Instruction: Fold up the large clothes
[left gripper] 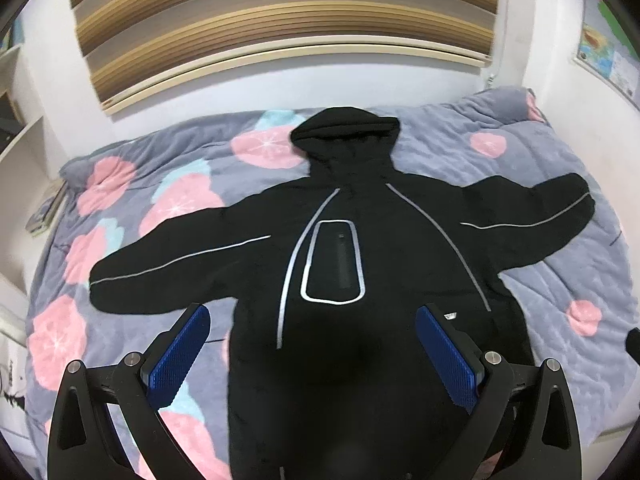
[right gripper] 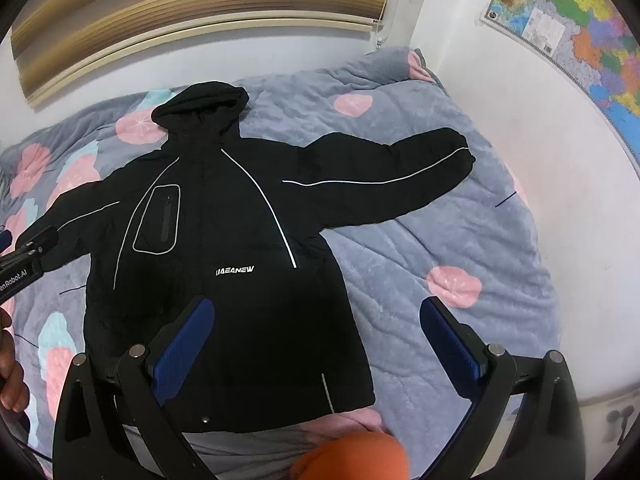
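I find the black hooded jacket (left gripper: pixel 360 248) laid flat, front side up, on the bed (left gripper: pixel 560 248), which carries a grey quilt with pink and pale blue blossoms. The hood (left gripper: pixel 346 132) points toward the head edge of the bed, under the striped window blind (left gripper: pixel 280 20). Both sleeves are spread outward: one sleeve (left gripper: pixel 172 268) reaches toward the left edge of the bed, the other sleeve (right gripper: pixel 384 176) toward the right edge, near the wall with the map (right gripper: pixel 576 16). Grey reflective piping runs down the chest and along each sleeve, and a piped chest pocket (left gripper: pixel 334 260) sits left of centre. White lettering (right gripper: pixel 235 270) is visible on the chest in the right wrist view. The hem (right gripper: pixel 248 416) lies at the near edge of the bed.

My left hand-held gripper (left gripper: pixel 314 344) is released, its blue pads wide apart, poised above the lower body of the jacket and holding nothing. My right hand-held gripper (right gripper: pixel 318 336) is likewise released, one pad over the jacket's lower right panel and the other over bare quilt.

An orange shape (right gripper: pixel 352 456) at the bottom of the right wrist view is too blurred for me to identify. Part of a hand (right gripper: pixel 10 376) shows at that view's left margin.
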`<action>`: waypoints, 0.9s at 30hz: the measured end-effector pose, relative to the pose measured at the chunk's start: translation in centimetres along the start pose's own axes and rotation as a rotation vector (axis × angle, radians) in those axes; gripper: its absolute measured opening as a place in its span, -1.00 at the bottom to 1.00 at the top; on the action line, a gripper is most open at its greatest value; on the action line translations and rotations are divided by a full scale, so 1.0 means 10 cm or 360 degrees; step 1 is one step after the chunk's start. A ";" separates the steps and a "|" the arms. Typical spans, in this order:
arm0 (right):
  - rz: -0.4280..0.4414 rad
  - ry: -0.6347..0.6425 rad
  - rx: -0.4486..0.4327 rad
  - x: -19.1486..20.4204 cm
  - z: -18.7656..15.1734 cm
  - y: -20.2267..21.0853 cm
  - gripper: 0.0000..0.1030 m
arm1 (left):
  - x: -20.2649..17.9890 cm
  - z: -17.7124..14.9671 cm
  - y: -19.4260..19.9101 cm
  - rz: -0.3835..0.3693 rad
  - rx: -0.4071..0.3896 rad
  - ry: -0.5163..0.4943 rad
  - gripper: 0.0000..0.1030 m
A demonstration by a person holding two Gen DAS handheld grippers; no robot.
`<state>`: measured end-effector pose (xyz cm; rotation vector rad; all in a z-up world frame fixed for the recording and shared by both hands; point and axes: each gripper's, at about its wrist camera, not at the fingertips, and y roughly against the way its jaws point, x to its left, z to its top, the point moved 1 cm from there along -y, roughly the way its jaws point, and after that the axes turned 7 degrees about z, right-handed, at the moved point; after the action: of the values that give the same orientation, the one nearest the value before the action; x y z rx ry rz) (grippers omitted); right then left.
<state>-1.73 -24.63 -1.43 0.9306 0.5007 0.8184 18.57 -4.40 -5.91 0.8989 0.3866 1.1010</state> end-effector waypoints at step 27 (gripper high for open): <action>0.0103 0.0113 0.0112 0.28 0.67 -1.22 1.00 | 3.02 -0.82 -1.40 0.0297 0.0258 0.1121 0.99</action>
<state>9.44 -29.89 -8.47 0.9891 0.5662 0.8994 34.53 23.71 -17.28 0.6713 0.9972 1.5667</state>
